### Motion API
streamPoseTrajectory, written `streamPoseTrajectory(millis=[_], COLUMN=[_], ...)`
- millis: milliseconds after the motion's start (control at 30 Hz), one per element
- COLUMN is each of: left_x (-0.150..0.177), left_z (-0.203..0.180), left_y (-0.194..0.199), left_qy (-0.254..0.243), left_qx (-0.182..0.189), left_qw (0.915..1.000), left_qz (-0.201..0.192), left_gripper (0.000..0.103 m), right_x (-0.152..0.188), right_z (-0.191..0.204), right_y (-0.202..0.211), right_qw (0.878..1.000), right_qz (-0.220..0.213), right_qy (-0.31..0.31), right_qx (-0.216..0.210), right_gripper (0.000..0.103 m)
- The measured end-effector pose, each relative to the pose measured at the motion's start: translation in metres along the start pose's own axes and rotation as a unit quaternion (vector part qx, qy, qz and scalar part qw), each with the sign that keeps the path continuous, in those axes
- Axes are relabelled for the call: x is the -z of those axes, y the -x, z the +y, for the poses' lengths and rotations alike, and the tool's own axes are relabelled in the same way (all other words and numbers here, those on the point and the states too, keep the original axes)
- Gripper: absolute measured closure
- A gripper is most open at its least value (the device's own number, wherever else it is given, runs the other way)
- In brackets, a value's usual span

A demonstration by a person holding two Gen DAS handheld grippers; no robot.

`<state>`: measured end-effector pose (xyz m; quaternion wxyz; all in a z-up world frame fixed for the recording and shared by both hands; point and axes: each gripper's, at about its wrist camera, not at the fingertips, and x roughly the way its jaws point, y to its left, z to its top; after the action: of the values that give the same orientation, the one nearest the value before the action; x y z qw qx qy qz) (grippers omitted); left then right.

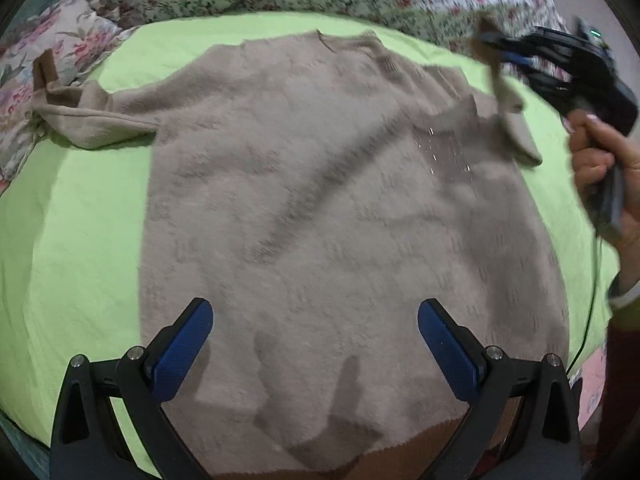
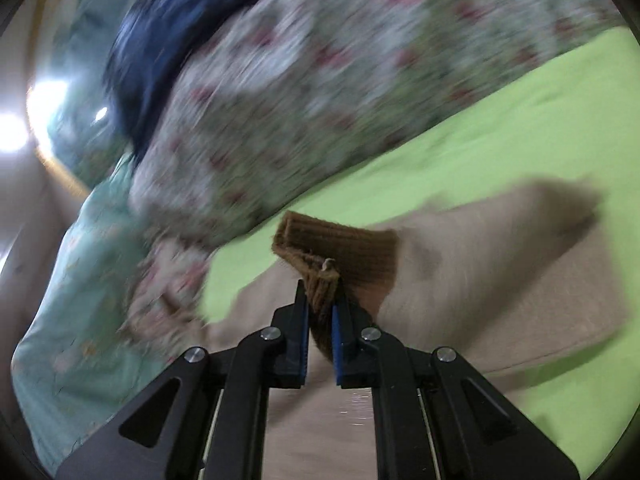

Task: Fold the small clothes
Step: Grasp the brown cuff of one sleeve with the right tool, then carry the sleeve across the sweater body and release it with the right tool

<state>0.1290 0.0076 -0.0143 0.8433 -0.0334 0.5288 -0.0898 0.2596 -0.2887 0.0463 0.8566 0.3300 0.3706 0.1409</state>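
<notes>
We find one beige fuzzy sweater [image 1: 320, 208] lying flat and spread out, its brown-cuffed sleeve [image 2: 344, 248] lifted off the body.

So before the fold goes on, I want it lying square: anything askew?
Yes. The sweater's far sleeve is bunched, its brown cuff spilling onto the floral pillow. The right gripper holds the other cuff.

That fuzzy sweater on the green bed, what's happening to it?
A person is folding the fuzzy beige knitted sweater, which lies flat on the lime-green bedsheet. The right gripper has its fingers shut on the sleeve's brown ribbed cuff and lifts that sleeve off the sheet. The left gripper hovers open above the sweater's lower part, holding nothing. The other sleeve is not folded yet.
</notes>
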Motion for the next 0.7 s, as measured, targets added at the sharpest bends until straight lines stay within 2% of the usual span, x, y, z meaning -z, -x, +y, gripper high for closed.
streamPoseTrajectory(millis=[67,200,333,400,433,467,567,633,700], left_x=[-0.008,-0.026,-0.053,-0.064,-0.073,-0.080,-0.108,-0.128,-0.145], left_z=[0.013,0.036,0.053,0.058,0.061,0.065,0.075,0.080,0.079], left_y=[0.003,0.005,-0.006,-0.016,-0.022,-0.031,-0.055,-0.070,-0.086], left_qy=[0.009,0.029,0.031,0.028,0.029,0.031,0.047,0.060,0.066], left_qx=[0.005,0.021,0.038,0.043,0.051,0.057,0.081,0.106,0.114], left_qw=[0.9999,0.9989,0.9979,0.9975,0.9971,0.9969,0.9950,0.9921,0.9911], left_qz=[-0.012,-0.029,-0.043,-0.048,-0.048,-0.044,-0.033,-0.031,-0.020], left_gripper=[0.000,0.000,0.000,0.000,0.000,0.000,0.000,0.000,0.001], right_x=[0.013,0.037,0.053,0.061,0.062,0.064,0.059,0.054,0.051], right_z=[0.028,0.061,0.071,0.074,0.074,0.072,0.072,0.071,0.066], right_y=[-0.048,-0.120,-0.177,-0.196,-0.201,-0.202,-0.182,-0.154,-0.119], right_qw=[0.999,0.994,0.988,0.985,0.983,0.982,0.985,0.989,0.993], right_qz=[0.036,0.094,0.142,0.163,0.174,0.184,0.162,0.135,0.103], right_qy=[0.008,0.022,0.020,0.025,0.023,0.020,0.026,0.027,0.021], right_qx=[-0.024,-0.045,-0.055,-0.055,-0.049,-0.047,-0.058,-0.055,-0.059], right_gripper=[0.093,0.093,0.093,0.085,0.081,0.071,0.062,0.062,0.061])
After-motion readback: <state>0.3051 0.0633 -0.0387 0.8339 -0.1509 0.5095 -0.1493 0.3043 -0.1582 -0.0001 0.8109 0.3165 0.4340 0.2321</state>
